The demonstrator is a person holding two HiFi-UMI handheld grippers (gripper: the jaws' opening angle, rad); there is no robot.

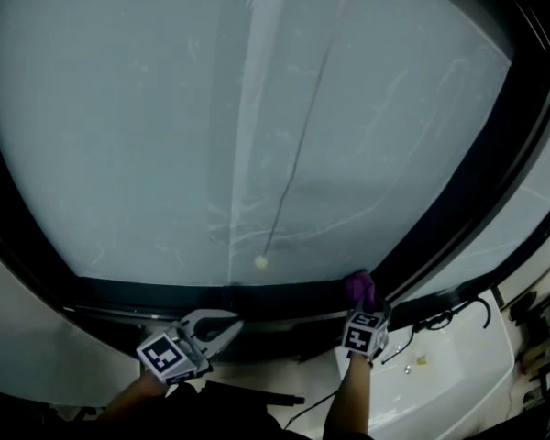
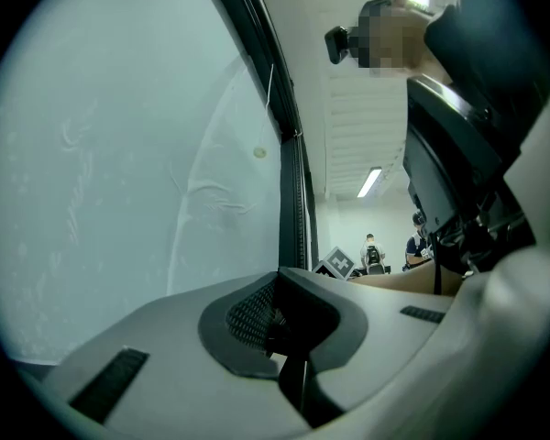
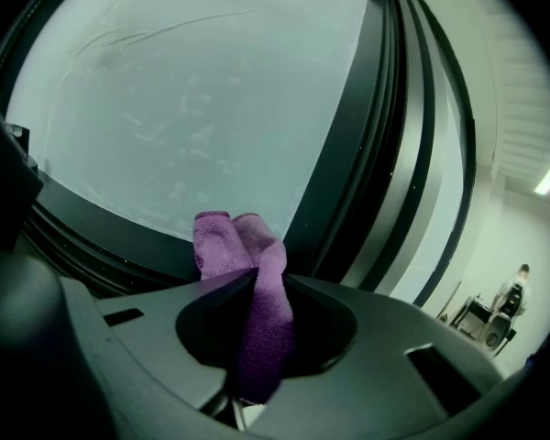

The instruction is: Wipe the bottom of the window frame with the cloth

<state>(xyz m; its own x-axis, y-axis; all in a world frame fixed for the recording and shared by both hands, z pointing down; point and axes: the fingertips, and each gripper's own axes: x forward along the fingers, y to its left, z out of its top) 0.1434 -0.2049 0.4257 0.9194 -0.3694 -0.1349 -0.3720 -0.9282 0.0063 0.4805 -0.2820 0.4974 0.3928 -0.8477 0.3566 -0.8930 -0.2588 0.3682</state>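
2 tongs: right tongs [image 3: 253,280] clamp purple cloth [image 3: 227,242], contact with window frame [image 3: 101,235] unclear; left tongs [image 2: 280,290] together, empty.

Bare bottom window frame [image 1: 257,297], cord bead [image 1: 260,262] just above; dark upright post [image 1: 477,191] at right end.

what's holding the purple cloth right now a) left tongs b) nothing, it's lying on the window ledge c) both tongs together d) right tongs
D: in the right gripper view the right tongs are shut on the purple cloth, which sticks up between them, while the left tongs are shut with nothing between them.
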